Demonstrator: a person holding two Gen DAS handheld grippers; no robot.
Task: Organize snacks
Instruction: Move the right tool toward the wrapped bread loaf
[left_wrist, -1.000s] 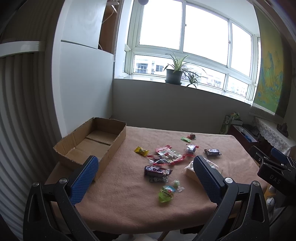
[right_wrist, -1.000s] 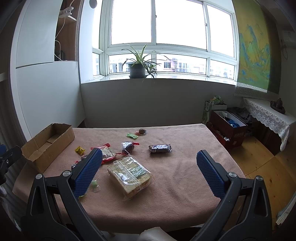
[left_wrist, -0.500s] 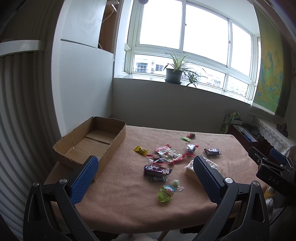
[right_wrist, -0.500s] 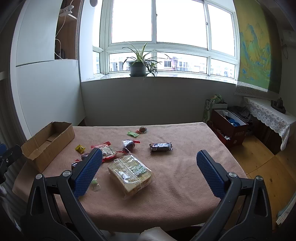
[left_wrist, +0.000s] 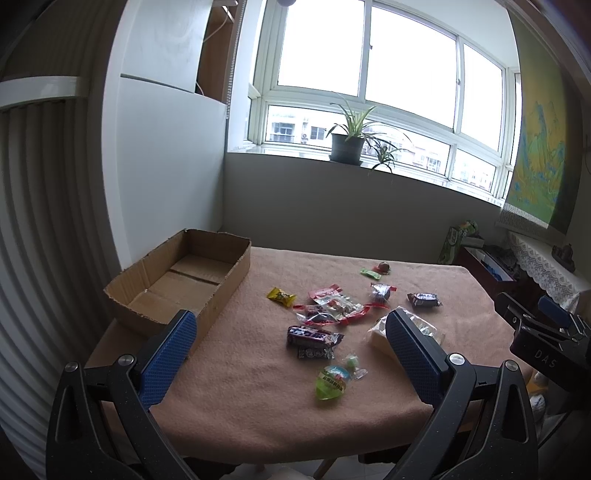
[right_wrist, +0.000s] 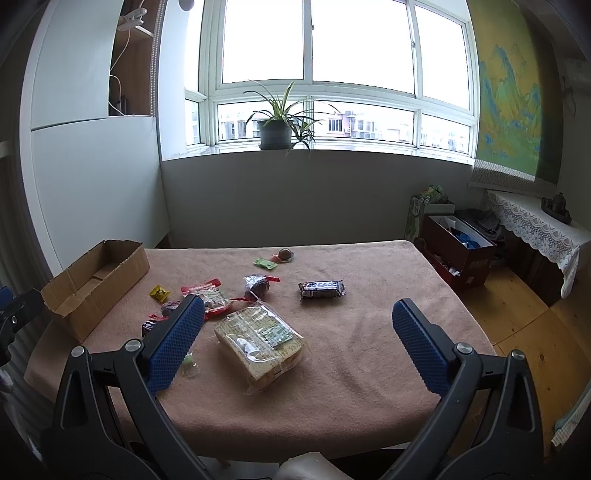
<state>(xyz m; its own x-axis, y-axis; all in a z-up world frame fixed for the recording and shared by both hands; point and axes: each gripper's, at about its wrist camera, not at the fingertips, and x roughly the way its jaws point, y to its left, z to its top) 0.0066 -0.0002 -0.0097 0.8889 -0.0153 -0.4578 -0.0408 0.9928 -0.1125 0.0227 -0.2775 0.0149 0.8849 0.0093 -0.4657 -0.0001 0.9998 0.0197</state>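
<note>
Both grippers, left and right, are hovering with jaws wide and empty, while snacks are lying scattered on the surface, the box waiting empty beside them.

One cardboard box, one sandwich pack, two chocolate bars.

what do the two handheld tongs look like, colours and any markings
Both match: the left tongs and right tongs have matte black, triangular cut-out arms with silver round bolt heads, each ending in a long flat blue pad with a fine dimpled grip texture. In the left wrist view, the right tongs' black body shows at the right edge, printed with pale letters reading DAS. No cables or sleeves show.
</note>
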